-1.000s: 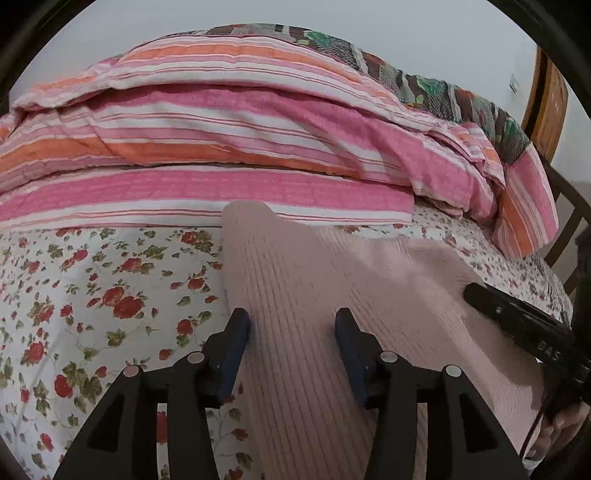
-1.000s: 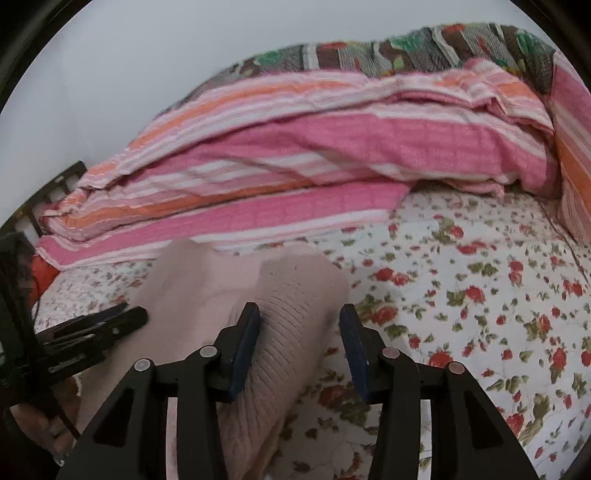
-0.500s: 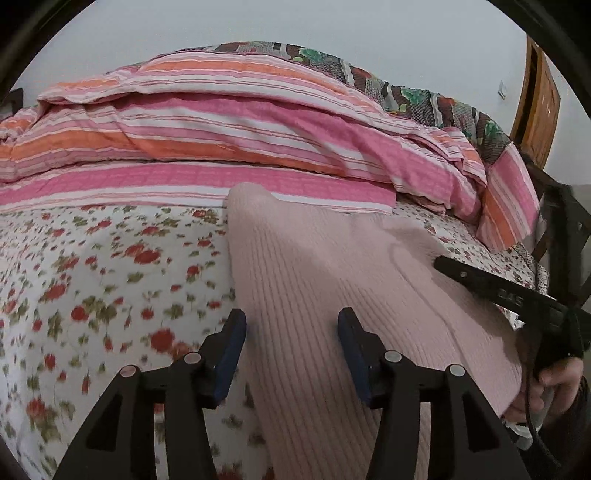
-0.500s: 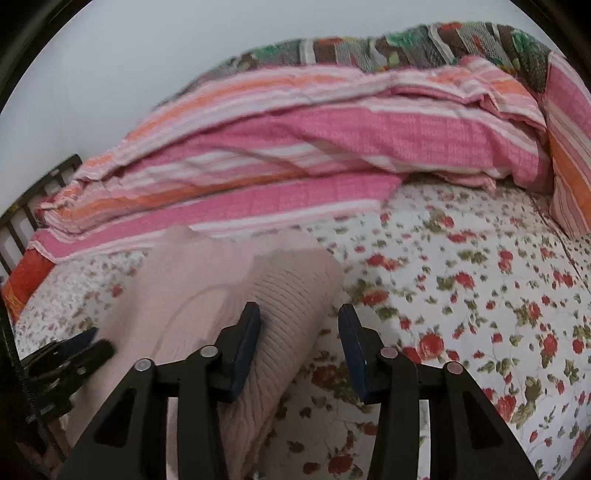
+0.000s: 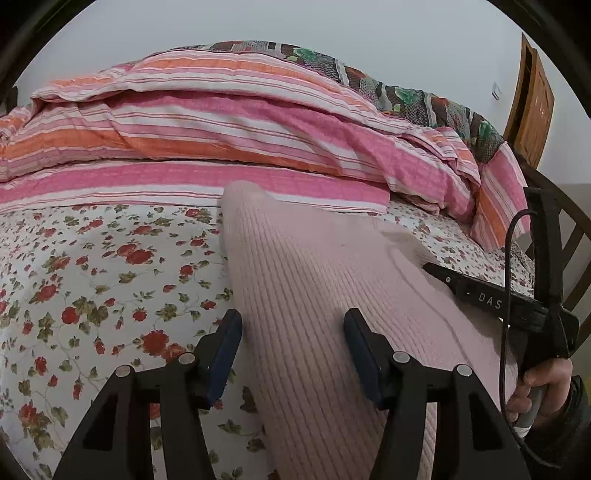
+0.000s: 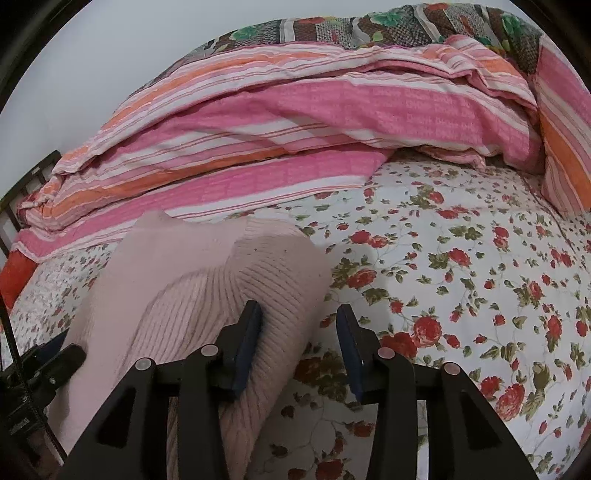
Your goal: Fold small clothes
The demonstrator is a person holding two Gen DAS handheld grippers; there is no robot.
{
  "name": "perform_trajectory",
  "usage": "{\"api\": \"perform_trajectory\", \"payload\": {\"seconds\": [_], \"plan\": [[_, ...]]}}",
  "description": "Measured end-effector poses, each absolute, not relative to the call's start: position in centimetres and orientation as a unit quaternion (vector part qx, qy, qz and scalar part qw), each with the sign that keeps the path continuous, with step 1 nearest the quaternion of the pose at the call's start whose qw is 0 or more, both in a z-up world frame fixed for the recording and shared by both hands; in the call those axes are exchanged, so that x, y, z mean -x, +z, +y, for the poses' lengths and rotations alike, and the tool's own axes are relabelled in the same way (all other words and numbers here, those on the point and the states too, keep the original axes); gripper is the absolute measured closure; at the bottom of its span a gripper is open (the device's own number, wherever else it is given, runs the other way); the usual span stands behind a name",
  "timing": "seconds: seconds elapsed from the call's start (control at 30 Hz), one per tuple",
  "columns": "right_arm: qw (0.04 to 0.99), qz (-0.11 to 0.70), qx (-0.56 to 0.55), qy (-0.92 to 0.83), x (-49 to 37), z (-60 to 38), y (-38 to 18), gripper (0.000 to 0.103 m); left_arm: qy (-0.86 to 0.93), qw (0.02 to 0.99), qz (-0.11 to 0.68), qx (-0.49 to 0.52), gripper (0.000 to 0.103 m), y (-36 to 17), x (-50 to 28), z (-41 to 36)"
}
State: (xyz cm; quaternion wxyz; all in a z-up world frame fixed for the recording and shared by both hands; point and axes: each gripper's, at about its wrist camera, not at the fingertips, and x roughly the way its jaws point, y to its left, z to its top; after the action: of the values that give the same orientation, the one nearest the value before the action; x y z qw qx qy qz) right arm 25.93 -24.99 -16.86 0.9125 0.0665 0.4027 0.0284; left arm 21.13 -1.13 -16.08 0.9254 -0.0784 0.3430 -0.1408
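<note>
A pale pink ribbed knit garment point(image 5: 314, 280) lies folded lengthwise on the floral bed sheet point(image 5: 92, 277). My left gripper point(image 5: 291, 350) is open and straddles its left edge, with nothing clamped. In the right wrist view the same garment point(image 6: 207, 291) lies at lower left, with a folded ribbed flap on top. My right gripper point(image 6: 299, 343) is open over the garment's right edge, its left finger above the knit and its right finger above the sheet. The right gripper's black finger point(image 5: 480, 291) shows in the left wrist view, over the garment's right side.
A pink, orange and white striped duvet point(image 5: 221, 122) is heaped along the back of the bed, with a dark patterned blanket point(image 6: 369, 26) behind it. A wooden door point(image 5: 532, 107) and a dark chair back point(image 5: 569, 236) stand at right. A dark bed frame point(image 6: 22, 192) shows at left.
Both grippers have drawn back and risen a little from the garment, staying open. The garment has stayed flat on the sheet. The right gripper sits further right in the left wrist view.
</note>
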Motion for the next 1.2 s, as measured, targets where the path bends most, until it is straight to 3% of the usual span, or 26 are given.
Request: {"api": "perform_trajectory", "payload": {"seconds": [0.37, 0.63, 0.83, 1.2], "plan": [[0.92, 0.388, -0.052, 0.025, -25.0, -25.0, -15.9, 0.057, -0.132, 0.933, 0.328, 0.064, 0.046, -15.6, -19.8, -1.1], [0.942, 0.321, -0.047, 0.085, -21.1, -24.0, -12.6, 0.057, -0.135, 0.938, 0.31, 0.078, 0.046, -15.0, -18.8, 0.4], [0.929, 0.357, 0.028, 0.089, -21.5, -20.7, -15.0, 0.053, -0.13, 0.936, 0.323, 0.058, 0.046, -15.2, -19.7, -0.7], [0.918, 0.386, -0.028, 0.085, -22.3, -22.3, -16.3, 0.039, -0.121, 0.933, 0.336, 0.052, 0.039, -16.4, -20.2, -1.2]]}}
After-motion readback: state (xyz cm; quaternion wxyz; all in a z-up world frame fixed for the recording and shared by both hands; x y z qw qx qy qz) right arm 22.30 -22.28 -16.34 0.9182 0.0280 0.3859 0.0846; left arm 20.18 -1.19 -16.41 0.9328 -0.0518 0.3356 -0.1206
